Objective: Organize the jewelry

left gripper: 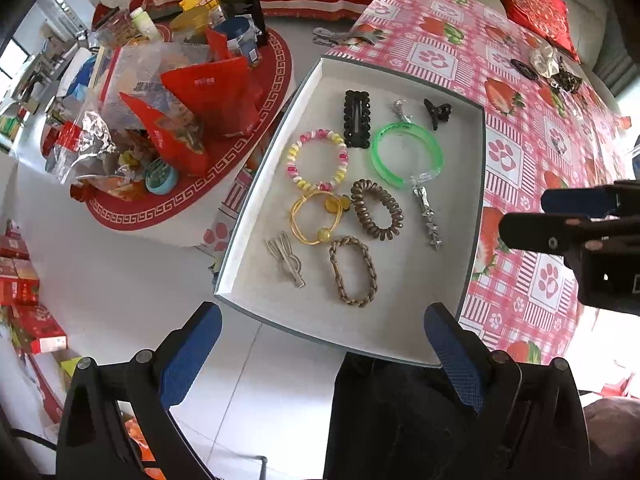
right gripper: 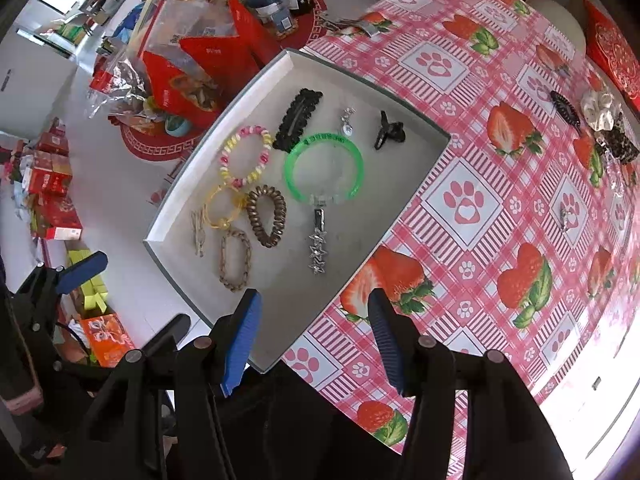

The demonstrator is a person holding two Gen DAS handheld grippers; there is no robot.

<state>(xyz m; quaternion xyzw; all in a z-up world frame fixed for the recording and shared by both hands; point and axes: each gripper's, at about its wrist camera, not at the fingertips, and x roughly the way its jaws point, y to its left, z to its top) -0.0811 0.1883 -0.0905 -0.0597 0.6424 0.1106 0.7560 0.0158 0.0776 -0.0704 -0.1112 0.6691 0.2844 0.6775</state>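
A grey-lined tray (left gripper: 400, 332) lies on the strawberry tablecloth (right gripper: 500, 208). In it lie a green bangle (left gripper: 404, 127), a pink-and-yellow bead bracelet (left gripper: 320, 135), a black rectangular clip (left gripper: 357, 118), a black claw clip (left gripper: 437, 111), a brown spiral tie (left gripper: 362, 200), a yellow elastic (left gripper: 298, 220), a braided tie (left gripper: 335, 268), a silver star clip (left gripper: 430, 216) and a rabbit-shaped clip (left gripper: 286, 258). My left gripper (left gripper: 322, 316) hangs open above the tray's near edge. My right gripper (right gripper: 315, 300) is open over the tray's near corner, nothing between its fingers.
Outside the tray on the cloth lie a black clip (right gripper: 564, 108), a white scrunchie (right gripper: 600, 110), a leopard-print piece (right gripper: 620, 144) and a small silver piece (right gripper: 566, 216). A low table (left gripper: 192, 208) cluttered with snack bags stands left. Red boxes (left gripper: 24, 280) sit on the floor.
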